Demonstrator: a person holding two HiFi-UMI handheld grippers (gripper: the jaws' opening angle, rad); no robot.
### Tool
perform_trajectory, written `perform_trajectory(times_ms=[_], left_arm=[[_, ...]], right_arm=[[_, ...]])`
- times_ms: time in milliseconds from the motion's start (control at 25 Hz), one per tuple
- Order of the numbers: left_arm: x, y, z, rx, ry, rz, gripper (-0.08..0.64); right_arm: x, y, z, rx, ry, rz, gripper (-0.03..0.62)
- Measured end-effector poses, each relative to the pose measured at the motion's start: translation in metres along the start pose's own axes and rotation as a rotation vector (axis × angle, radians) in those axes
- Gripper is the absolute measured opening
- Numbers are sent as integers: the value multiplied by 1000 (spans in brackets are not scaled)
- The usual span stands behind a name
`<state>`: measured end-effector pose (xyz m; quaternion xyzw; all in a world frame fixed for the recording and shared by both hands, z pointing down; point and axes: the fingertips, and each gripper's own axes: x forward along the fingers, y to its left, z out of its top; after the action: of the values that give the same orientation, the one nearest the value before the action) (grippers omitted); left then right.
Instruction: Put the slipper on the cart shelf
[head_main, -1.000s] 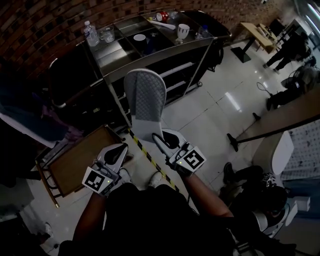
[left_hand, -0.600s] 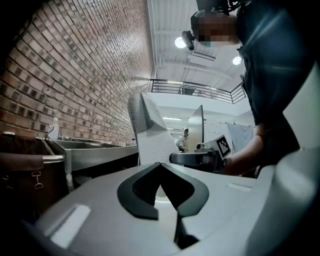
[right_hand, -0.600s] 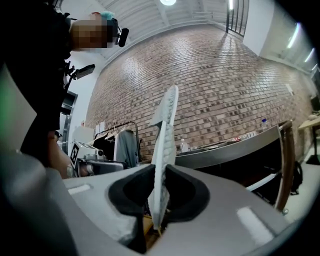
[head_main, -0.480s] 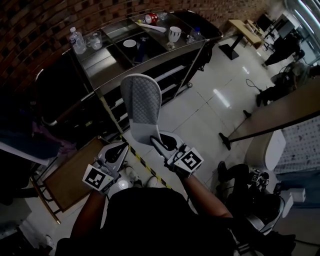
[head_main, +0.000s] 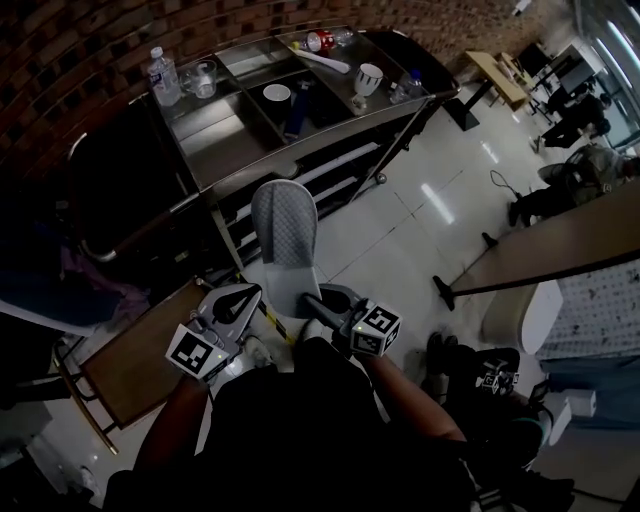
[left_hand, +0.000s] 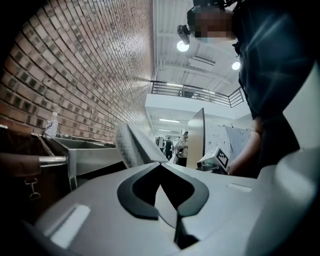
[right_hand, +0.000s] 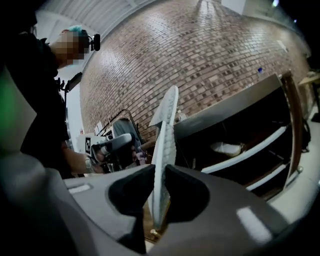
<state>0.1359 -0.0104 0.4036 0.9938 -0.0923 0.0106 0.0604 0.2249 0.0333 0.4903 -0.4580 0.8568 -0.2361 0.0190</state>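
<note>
Low in the middle of the head view, the right gripper (head_main: 320, 300) is clamped on the heel end of the grey slipper (head_main: 287, 235). Its own view shows the sole edge-on and upright between the two pads, which press on both faces and are kept a little apart by the sole. The slipper is held clear of the tiled floor (head_main: 420, 230), quilted face toward the camera. Its toe points up the frame at the steel cart (head_main: 300, 140), whose front it overlaps in the picture; it is on no shelf.

Just left of the heel, the left gripper (head_main: 246, 294) has its jaw tips together and holds nothing. In its own view the slipper rises beyond those tips.

The cart fills the upper middle of the frame. Its top tray is split into compartments:
- a plastic bottle (head_main: 160, 74) and a glass mug (head_main: 201, 76) at the upper left
- a white bowl (head_main: 275, 93) in the centre
- a white cup (head_main: 368, 78) and a red container (head_main: 322, 40) toward the upper right

Below the tray, the lower shelves (head_main: 335, 160) are edged with pale rails. A wooden tray (head_main: 140, 345) lies at the lower left, and a strip of yellow-and-black tape (head_main: 268, 312) runs across the floor between the grippers.
</note>
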Motion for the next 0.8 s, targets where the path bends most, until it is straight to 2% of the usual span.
perform_trajectory(times_ms=[240,360,680,800], left_arm=[[24,21,-8,11,14,46,0],[41,29,-9,10,25,90,0],[105,55,-12,7,62,208,0],[129,63,-16,4,87,249,0]], right_arm=[[9,-43,-50,114,136,65,66],[12,-66,-69,216,206,111,66],[34,-132,-70,331,317,251,66],[44,-155,-60,328,338,287,66]])
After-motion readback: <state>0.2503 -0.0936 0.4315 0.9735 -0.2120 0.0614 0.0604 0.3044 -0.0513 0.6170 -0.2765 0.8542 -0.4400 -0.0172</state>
